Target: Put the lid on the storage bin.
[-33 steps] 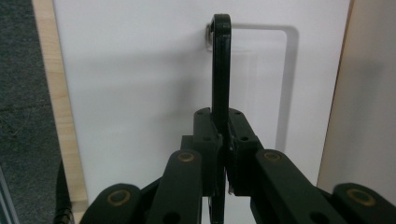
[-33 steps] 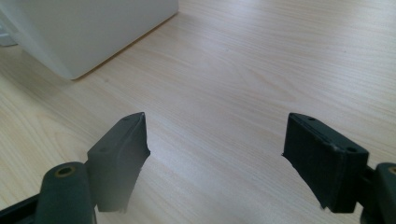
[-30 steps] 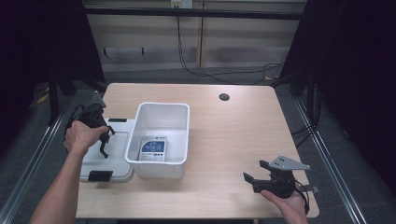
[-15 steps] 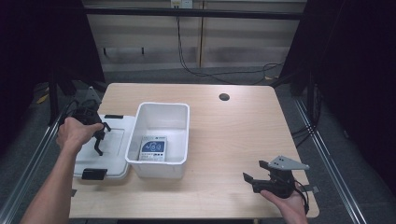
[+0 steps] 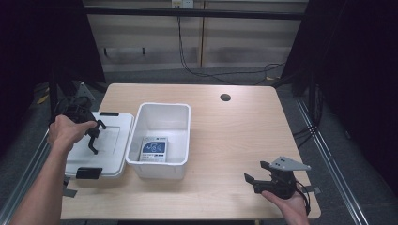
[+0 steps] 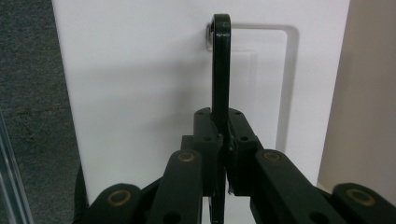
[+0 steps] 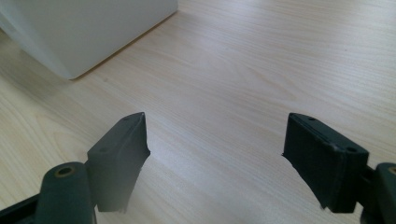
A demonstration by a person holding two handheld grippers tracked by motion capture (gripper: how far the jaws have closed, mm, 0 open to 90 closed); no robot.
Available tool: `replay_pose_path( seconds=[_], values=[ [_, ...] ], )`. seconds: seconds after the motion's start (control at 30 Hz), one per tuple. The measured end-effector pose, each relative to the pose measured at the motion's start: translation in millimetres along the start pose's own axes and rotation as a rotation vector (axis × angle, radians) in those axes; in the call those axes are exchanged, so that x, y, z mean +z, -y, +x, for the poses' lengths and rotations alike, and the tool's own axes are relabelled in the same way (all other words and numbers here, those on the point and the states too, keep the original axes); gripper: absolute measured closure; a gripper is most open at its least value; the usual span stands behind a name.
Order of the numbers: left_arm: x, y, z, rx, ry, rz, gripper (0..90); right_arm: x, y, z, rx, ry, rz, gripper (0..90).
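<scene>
Gripping the thin black handle [image 6: 220, 70] of the flat white plastic lid [image 5: 105, 140], the left gripper [image 5: 91, 136] has its jaws clamped together on it, at the far left of the light wooden tabletop [image 5: 234, 136]. Just beside the lid sits the open white plastic bin [image 5: 162, 133], holding a small blue-and-white printed packet [image 5: 154, 149]; its writing is too small to read. Judging by this, the lid is off and closing remains. Farther right, the right gripper [image 5: 256, 180] rests low, jaws wide apart, empty.
</scene>
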State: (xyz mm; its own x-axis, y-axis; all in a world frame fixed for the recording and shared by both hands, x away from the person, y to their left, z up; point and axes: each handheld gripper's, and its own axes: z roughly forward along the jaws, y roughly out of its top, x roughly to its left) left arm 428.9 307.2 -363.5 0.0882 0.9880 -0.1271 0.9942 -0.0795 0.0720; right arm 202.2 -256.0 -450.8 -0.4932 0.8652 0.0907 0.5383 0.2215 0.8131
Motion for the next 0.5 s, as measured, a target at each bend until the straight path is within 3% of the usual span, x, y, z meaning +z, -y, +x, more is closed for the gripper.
replay_pose_path(
  seconds=[0.2, 0.5],
  values=[
    [-11.8, 2.7, 6.3, -0.032, 0.017, -0.027, 84.9, 0.5, -0.1, -0.3, 0.005, 0.002, 0.004, 21.0],
    [-28.3, 4.3, 9.4, -0.037, -0.01, -0.048, 84.9, 1.0, -0.1, -1.2, 0.005, 0.003, 0.006, 21.0]
  ],
)
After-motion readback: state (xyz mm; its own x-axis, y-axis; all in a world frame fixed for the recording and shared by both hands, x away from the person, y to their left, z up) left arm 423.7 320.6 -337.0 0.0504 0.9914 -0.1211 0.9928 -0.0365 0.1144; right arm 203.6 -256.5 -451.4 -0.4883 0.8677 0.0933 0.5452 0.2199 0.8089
